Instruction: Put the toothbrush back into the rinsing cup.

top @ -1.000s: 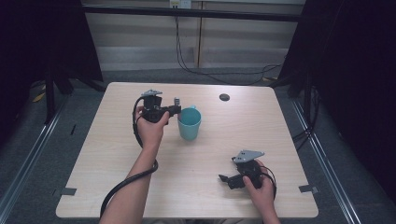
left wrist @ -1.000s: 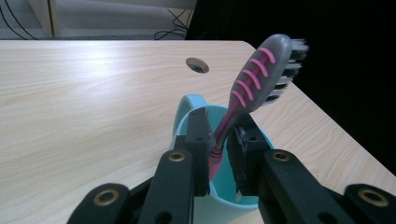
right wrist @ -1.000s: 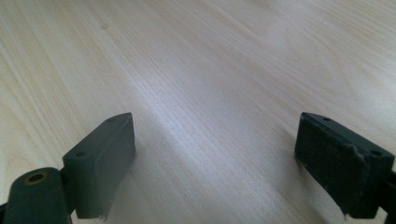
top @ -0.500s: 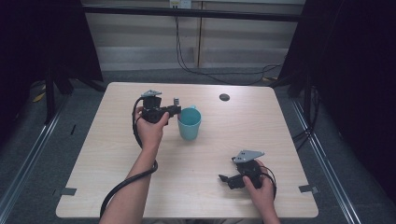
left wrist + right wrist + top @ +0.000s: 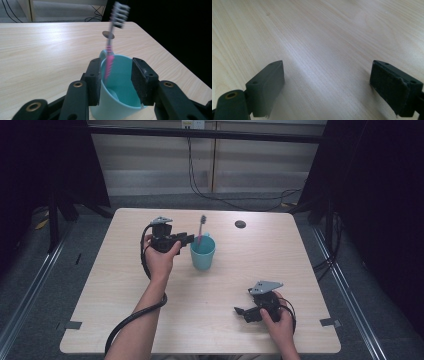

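The left gripper [image 5: 186, 239] is held just left of the cup [image 5: 203, 256], near the middle of the table [image 5: 120, 285], with its jaws pointing right over the cup's rim. Its jaws have just been opening: in the left gripper view they stand apart on either side of the cup's near rim, and the toothbrush [image 5: 111, 42] stands between them without either pad pressing on it. The toothbrush has a pink handle and a pale bristled head; its lower end is inside the teal cup and it leans slightly, head up above the rim. In the high view its head shows above the cup's far-left edge. Beyond the cup, toward the table's far right, lies a small dark disc [image 5: 240, 224]. The right gripper [image 5: 242, 312] rests low at the near right of the table in the person's right hand [image 5: 278, 317], well apart from the cup, pointing left. Its jaws are spread wide with bare tabletop between them and nothing in their hold.
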The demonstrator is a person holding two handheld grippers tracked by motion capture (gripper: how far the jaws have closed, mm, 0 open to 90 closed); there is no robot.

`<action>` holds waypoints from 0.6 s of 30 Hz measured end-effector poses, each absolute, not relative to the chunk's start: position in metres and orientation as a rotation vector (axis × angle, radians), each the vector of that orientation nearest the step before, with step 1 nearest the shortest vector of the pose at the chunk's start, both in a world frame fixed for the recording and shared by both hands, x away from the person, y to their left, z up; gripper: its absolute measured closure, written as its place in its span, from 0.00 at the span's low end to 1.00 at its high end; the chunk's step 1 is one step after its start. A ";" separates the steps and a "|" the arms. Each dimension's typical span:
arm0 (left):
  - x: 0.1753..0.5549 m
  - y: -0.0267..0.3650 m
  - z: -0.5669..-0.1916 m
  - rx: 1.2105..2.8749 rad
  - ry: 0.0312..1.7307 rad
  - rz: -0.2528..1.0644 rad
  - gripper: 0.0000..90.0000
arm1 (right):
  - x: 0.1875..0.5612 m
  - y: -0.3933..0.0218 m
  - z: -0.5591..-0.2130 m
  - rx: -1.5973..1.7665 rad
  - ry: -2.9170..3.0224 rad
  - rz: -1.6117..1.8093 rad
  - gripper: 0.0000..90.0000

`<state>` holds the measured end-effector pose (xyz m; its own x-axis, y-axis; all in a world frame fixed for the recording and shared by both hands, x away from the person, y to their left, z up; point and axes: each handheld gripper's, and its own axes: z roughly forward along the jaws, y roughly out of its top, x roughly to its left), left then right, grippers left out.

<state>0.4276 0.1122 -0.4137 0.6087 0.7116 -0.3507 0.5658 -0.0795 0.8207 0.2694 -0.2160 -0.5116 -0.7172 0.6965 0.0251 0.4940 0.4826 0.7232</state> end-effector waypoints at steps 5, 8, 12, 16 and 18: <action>0.427 0.113 -0.414 1.756 1.046 0.183 0.57 | 0.269 -0.216 -0.512 1.013 2.460 1.068 0.13; 0.426 0.114 -0.414 1.769 1.036 0.196 0.52 | 0.269 -0.216 -0.512 1.013 2.460 1.068 0.13; 0.425 0.115 -0.414 1.788 1.035 0.201 0.45 | 0.269 -0.216 -0.512 1.013 2.460 1.067 0.13; 0.423 0.117 -0.416 1.795 1.039 0.206 0.40 | 0.269 -0.216 -0.512 1.013 2.460 1.068 0.13; 0.422 0.118 -0.416 1.804 1.039 0.213 0.38 | 0.269 -0.216 -0.512 1.013 2.460 1.068 0.13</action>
